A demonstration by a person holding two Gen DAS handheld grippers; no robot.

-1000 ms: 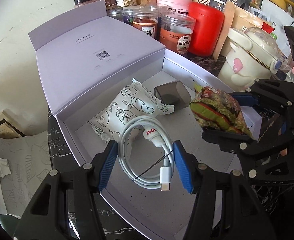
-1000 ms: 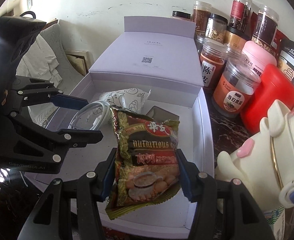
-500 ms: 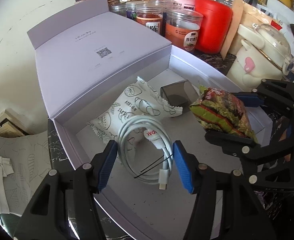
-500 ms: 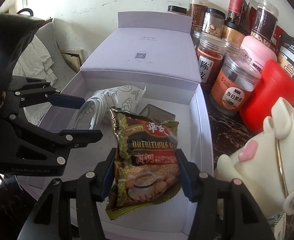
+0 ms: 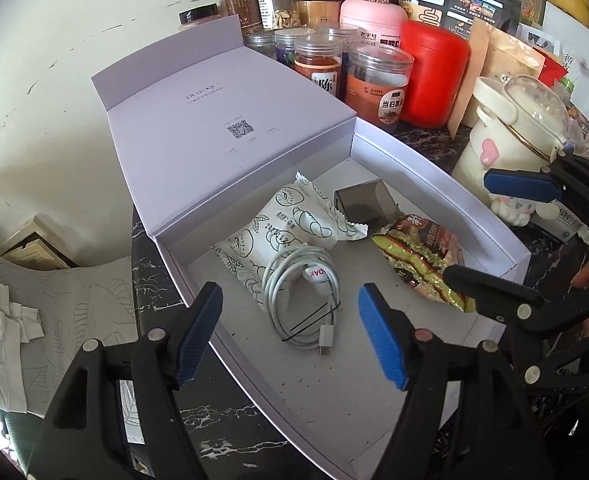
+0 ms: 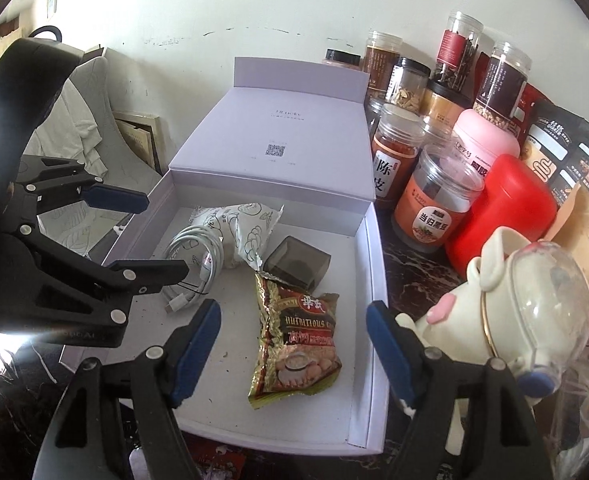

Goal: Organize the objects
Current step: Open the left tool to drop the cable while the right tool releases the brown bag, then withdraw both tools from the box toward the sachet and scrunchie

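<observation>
An open lilac box point(image 5: 434, 168) point(image 6: 376, 264) lies on the dark marble top. In it lie a coiled white cable point(image 5: 302, 296) point(image 6: 198, 252), a white snack packet point(image 5: 290, 224) point(image 6: 246, 228), a small dark grey case point(image 5: 364, 204) point(image 6: 298, 264) and a green-and-red cereal packet point(image 5: 422, 256) point(image 6: 298, 340). My left gripper point(image 5: 290, 332) point(image 6: 134, 236) is open and empty above the cable. My right gripper point(image 6: 294, 348) point(image 5: 490, 228) is open and empty above the cereal packet.
Jars point(image 6: 434, 200), a red canister point(image 6: 502, 208) and bags crowd the back right. A cream teapot-shaped container point(image 6: 514, 304) point(image 5: 510, 136) stands right of the box. The box lid point(image 5: 222, 120) lies open against the wall. Grey cloth point(image 5: 34, 300) lies to the left.
Both grippers opened and pulled back. The cable and the cereal packet left the jaws and now lie in the box.
</observation>
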